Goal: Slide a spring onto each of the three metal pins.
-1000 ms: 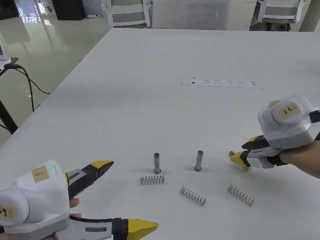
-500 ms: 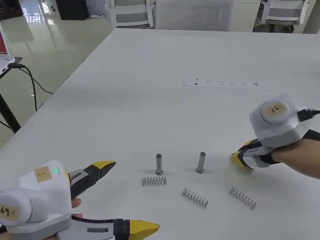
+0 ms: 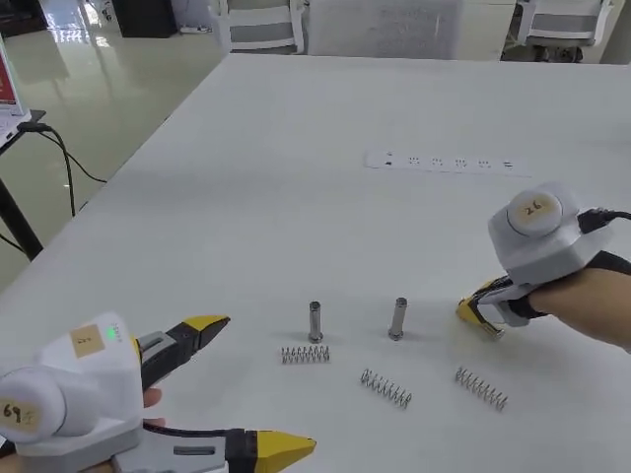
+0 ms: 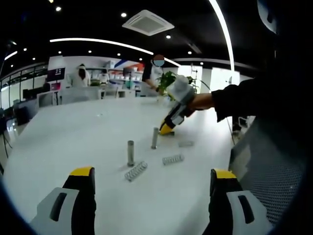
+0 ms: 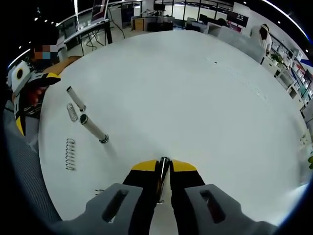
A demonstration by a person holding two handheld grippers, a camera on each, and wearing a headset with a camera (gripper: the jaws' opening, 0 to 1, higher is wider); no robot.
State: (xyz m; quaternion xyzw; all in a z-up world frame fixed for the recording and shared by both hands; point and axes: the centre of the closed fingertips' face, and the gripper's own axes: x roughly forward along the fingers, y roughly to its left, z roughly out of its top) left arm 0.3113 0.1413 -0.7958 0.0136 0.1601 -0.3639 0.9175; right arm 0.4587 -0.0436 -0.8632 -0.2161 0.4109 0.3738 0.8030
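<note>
Two metal pins (image 3: pixel 315 321) (image 3: pixel 397 318) stand upright on the white table (image 3: pixel 296 197). In front of them lie three springs (image 3: pixel 305 355) (image 3: pixel 385 387) (image 3: pixel 481 387). My right gripper (image 3: pixel 480 317) is shut on a third pin (image 5: pixel 161 178), its tips low over the table to the right of the standing pins. In the right gripper view the two standing pins (image 5: pixel 76 98) (image 5: pixel 93 127) lie off to the left. My left gripper (image 3: pixel 251 386) is open and holds nothing, at the near left; its own view shows the pins (image 4: pixel 130 152) (image 4: pixel 154 138) ahead between its yellow tips.
A white power strip (image 3: pixel 439 163) lies farther back on the table. Office chairs (image 3: pixel 256 25) stand beyond the far edge. A black cable (image 3: pixel 59 168) hangs past the table's left side.
The right gripper has tipped down towards the table with its pin, which no longer juts out to the left. The standing pins, springs and left gripper stay put.
</note>
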